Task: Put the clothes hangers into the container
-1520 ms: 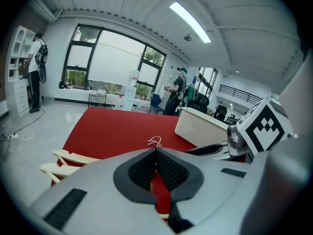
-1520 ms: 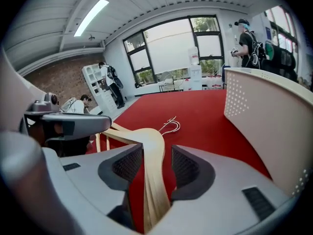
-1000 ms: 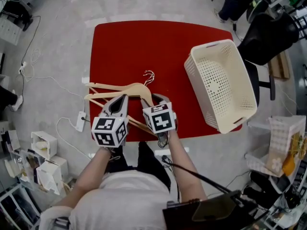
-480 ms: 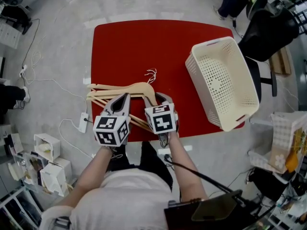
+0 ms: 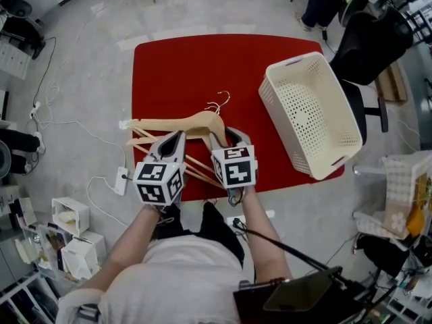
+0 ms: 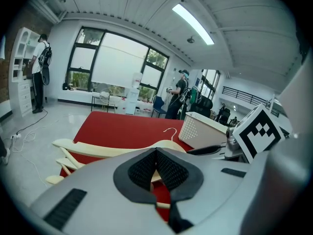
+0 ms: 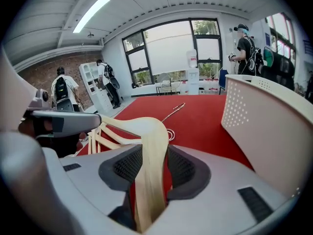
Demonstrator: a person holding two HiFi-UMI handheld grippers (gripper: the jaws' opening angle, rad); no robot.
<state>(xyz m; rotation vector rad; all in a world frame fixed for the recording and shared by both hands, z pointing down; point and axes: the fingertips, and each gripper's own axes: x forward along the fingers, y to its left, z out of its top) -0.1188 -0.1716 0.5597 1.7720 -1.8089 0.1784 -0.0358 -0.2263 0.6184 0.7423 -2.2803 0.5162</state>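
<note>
**A:** Where are the hangers?

**B:** A stack of pale wooden hangers lies at the lower left of the red bench, with their ends past its left edge. The top hanger sits across them, and its wire hook points toward the middle of the bench.

**A:** And the right tongs?

**B:** The right tongs are pinching the top hanger. In the right gripper view one wooden arm runs straight down between the dark pads, filling the gap. The jaws have just been closing on it.

**A:** The left tongs?

**B:** The left tongs are pressed together. In the left gripper view their pads meet at the tip, with the wood of the hangers just beyond. They sit beside the right tongs, over the stack.

**A:** The container?

**B:** The white perforated container is at the right of the frame, on the bench's right edge. It is well apart from the hangers.
</note>
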